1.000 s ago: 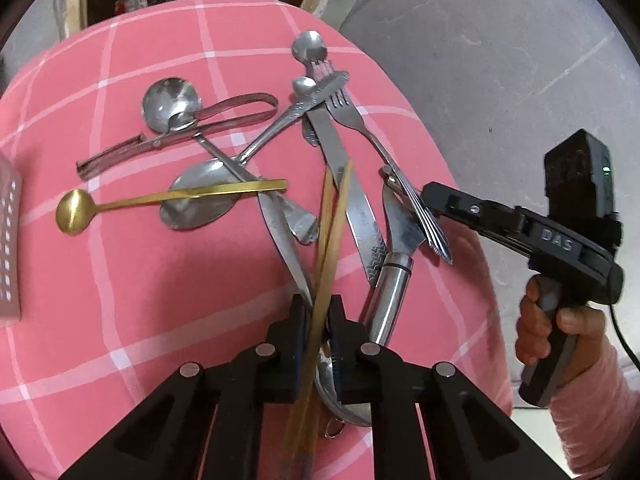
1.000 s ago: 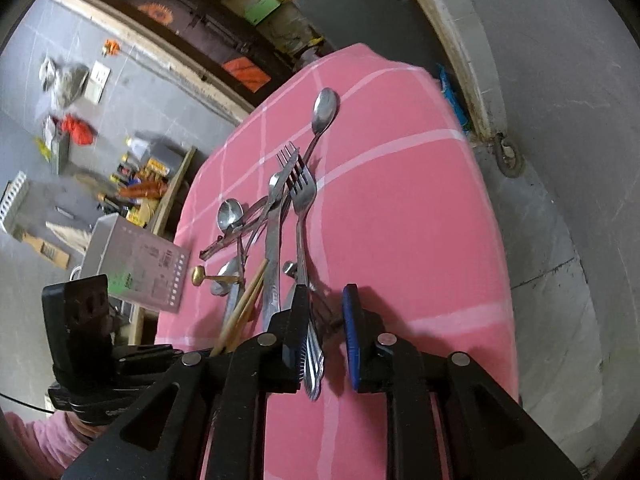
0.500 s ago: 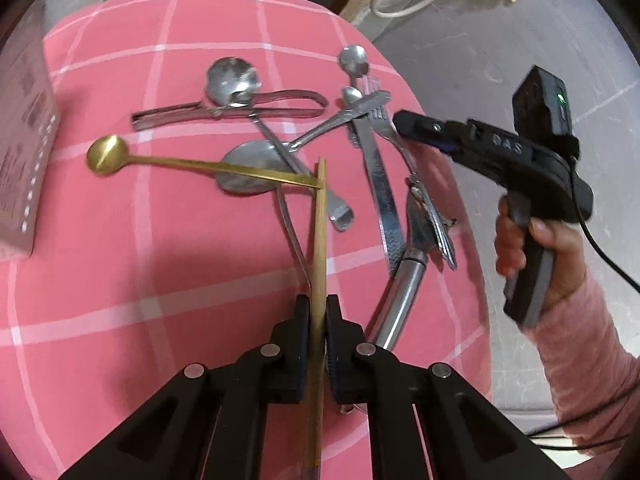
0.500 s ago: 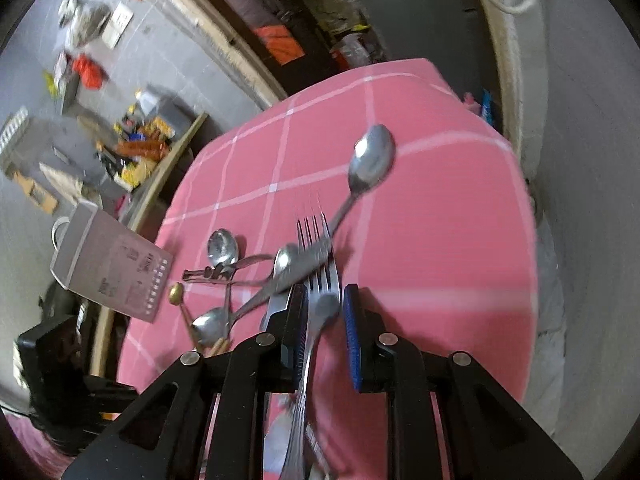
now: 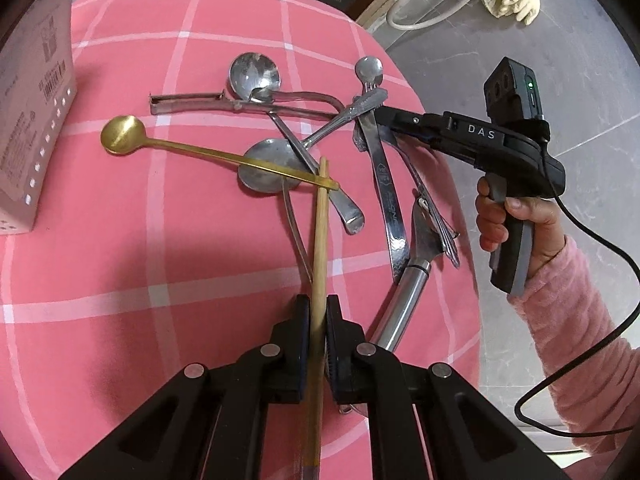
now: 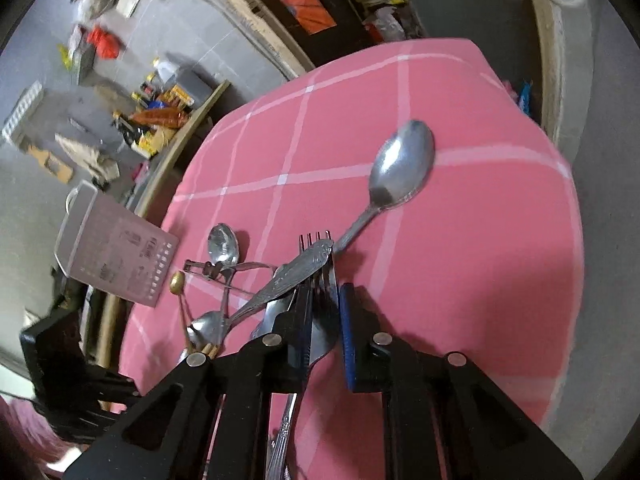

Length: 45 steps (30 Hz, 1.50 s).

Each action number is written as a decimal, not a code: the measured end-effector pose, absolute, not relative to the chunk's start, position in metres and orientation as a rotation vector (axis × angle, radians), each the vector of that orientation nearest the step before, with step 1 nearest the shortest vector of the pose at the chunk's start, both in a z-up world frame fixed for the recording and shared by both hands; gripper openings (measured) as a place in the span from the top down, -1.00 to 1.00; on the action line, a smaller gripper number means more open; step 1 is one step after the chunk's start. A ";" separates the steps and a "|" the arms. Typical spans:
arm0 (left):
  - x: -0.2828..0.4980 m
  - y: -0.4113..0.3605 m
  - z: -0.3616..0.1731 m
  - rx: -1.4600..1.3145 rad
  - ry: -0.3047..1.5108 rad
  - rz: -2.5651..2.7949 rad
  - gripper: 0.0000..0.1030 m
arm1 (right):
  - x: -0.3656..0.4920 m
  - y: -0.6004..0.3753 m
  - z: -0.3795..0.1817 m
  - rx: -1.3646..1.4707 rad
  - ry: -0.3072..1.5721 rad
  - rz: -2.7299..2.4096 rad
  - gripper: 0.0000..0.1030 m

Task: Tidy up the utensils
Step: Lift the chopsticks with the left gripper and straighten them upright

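Left hand-held gripper [image 5: 317, 322] is clenched on a pair of wooden chopsticks [image 5: 320, 240] pointing far over the pile. Right hand-held gripper [image 6: 324, 308] has its jaws closing with a fork [image 6: 320, 280] between them; whether the pads press it yet I cannot tell. On the pink checked surface [image 5: 160, 260]: one gold spoon [image 5: 122, 136], three steel spoons in the left view, the far one [image 6: 402, 166] lying apart, one tongs [image 5: 188, 102], knives overlapping. A grey box [image 5: 28, 120] stands at the left edge. The utensils crowd the right edge; open room lies near-left and far.
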State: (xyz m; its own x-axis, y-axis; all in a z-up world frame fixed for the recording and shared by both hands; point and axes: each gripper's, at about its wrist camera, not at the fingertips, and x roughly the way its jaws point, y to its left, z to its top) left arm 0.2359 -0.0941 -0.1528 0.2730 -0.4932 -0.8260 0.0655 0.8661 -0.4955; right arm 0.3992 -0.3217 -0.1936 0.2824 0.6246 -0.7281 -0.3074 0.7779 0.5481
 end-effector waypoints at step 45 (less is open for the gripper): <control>0.190 -0.047 -0.155 -0.495 1.249 -0.395 0.77 | 0.209 -0.318 -0.100 0.414 0.838 0.463 0.95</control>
State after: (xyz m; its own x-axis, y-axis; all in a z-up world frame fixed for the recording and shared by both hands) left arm 0.1897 -0.0470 -0.1552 0.2731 -0.5400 -0.7961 0.0160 0.8300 -0.5575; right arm 0.2086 -0.3176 -0.1000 0.5816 0.5420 -0.6067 -0.2250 0.8238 0.5203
